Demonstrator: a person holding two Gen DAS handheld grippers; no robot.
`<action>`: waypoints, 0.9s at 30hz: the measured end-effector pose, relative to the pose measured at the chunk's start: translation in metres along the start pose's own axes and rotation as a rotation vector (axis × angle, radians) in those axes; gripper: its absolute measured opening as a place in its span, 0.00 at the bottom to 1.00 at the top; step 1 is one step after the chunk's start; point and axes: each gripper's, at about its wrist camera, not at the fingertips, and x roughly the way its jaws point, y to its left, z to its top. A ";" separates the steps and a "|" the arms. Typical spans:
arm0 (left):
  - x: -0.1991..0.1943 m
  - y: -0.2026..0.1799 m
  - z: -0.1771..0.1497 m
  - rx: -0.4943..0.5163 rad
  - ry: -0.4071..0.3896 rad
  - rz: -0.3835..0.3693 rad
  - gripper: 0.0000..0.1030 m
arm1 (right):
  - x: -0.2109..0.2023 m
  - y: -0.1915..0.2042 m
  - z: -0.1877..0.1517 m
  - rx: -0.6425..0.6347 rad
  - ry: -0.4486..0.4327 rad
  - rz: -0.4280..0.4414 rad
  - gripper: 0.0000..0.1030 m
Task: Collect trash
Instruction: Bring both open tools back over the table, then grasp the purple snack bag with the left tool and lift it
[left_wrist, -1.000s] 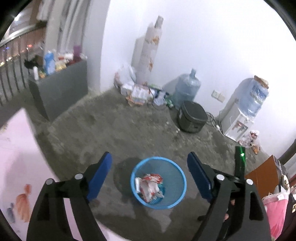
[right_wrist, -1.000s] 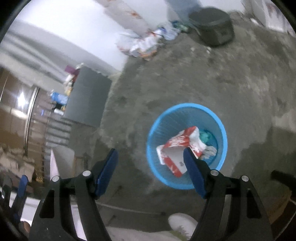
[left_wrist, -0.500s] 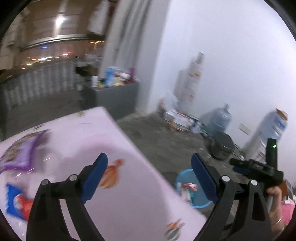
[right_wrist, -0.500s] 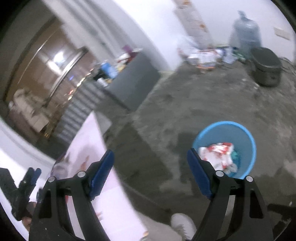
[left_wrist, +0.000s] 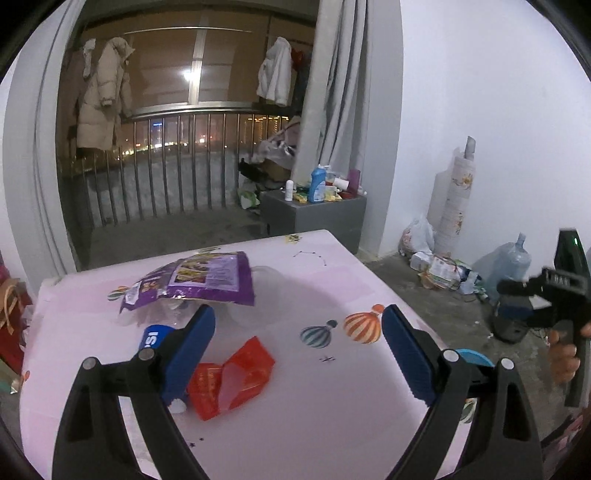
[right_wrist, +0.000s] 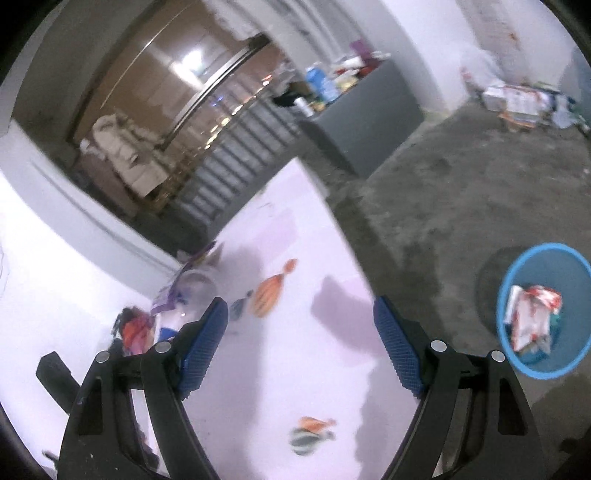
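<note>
My left gripper (left_wrist: 299, 350) is open and empty above a pink tablecloth (left_wrist: 325, 413). On the cloth lie a crumpled red wrapper (left_wrist: 231, 376), a purple snack bag (left_wrist: 199, 278) and a clear bottle with a blue label (left_wrist: 155, 338), partly behind my left finger. My right gripper (right_wrist: 301, 347) is open and empty over the table's right part; it also shows at the right edge of the left wrist view (left_wrist: 554, 295). The blue trash basket (right_wrist: 543, 310) stands on the floor to the right, holding red and white wrappers (right_wrist: 532, 321).
A grey cabinet (left_wrist: 317, 218) with bottles stands beyond the table by a balcony railing (left_wrist: 166, 173). Bags, cartons and a water jug (left_wrist: 506, 266) sit along the white wall. The concrete floor (right_wrist: 443, 206) lies between the table and the basket.
Both grippers swung away from over the blue basket, to the left and up, and now face the table. The table trash has come into the left wrist view. Both stay open.
</note>
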 end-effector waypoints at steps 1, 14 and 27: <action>-0.001 0.003 -0.003 0.005 -0.004 0.002 0.87 | 0.006 0.008 0.000 -0.013 0.009 0.007 0.73; 0.014 0.035 0.010 -0.014 -0.067 0.102 0.73 | 0.101 0.092 0.008 -0.188 0.174 0.129 0.51; 0.053 0.195 0.052 -0.506 0.076 -0.037 0.65 | 0.147 0.134 0.023 -0.270 0.234 0.163 0.46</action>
